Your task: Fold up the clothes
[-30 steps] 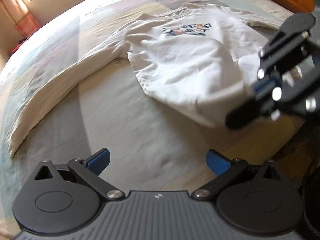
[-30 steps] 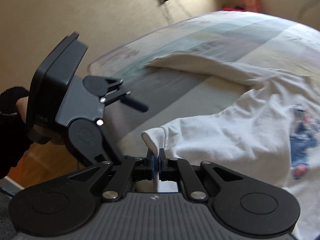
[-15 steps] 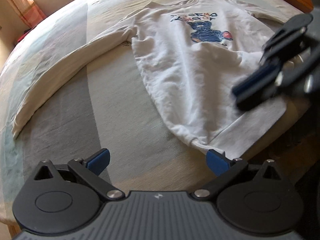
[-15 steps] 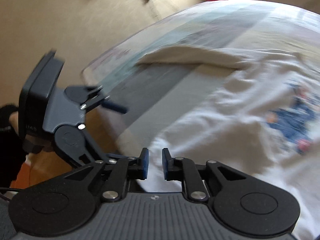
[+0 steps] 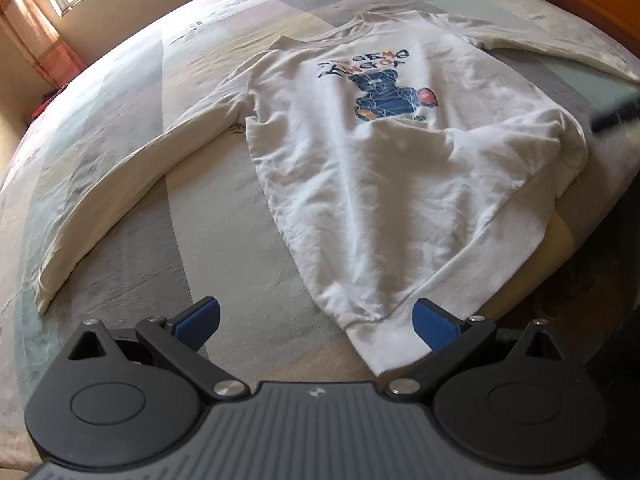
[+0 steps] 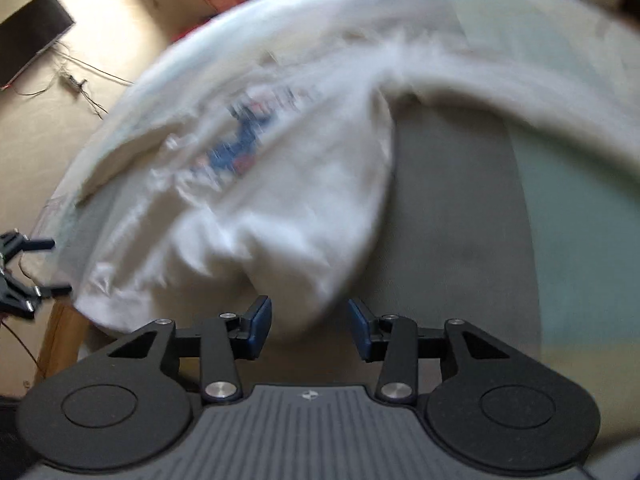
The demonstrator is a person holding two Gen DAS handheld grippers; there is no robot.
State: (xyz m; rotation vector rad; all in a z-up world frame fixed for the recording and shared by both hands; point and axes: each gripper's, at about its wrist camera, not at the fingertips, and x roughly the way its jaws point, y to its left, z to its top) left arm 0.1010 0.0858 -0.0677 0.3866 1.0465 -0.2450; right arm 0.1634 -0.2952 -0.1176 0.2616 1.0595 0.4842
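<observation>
A white long-sleeved sweatshirt point(image 5: 380, 184) with a blue bear print lies spread face up on the bed, one sleeve point(image 5: 120, 184) stretched out to the left. My left gripper point(image 5: 316, 322) is open just above the bed, its blue pads on either side of the sweatshirt's near hem corner. In the right wrist view, which is blurred, the sweatshirt point(image 6: 260, 200) lies ahead and my right gripper point(image 6: 309, 326) stands open over its lower right edge, holding nothing. The left gripper's fingertips point(image 6: 36, 268) show at that view's left edge.
The bed point(image 5: 224, 216) wears a cover with pale grey, green and beige blocks. Its near edge drops to a wooden floor at the right. A window with an orange curtain point(image 5: 36, 28) is at the far left. A wall with cables point(image 6: 80, 80) shows beyond the bed.
My right gripper has let go of the sweatshirt's hem, opened wide and swung away to the right. The sweatshirt now lies flat. My left gripper has moved closer to the hem corner.
</observation>
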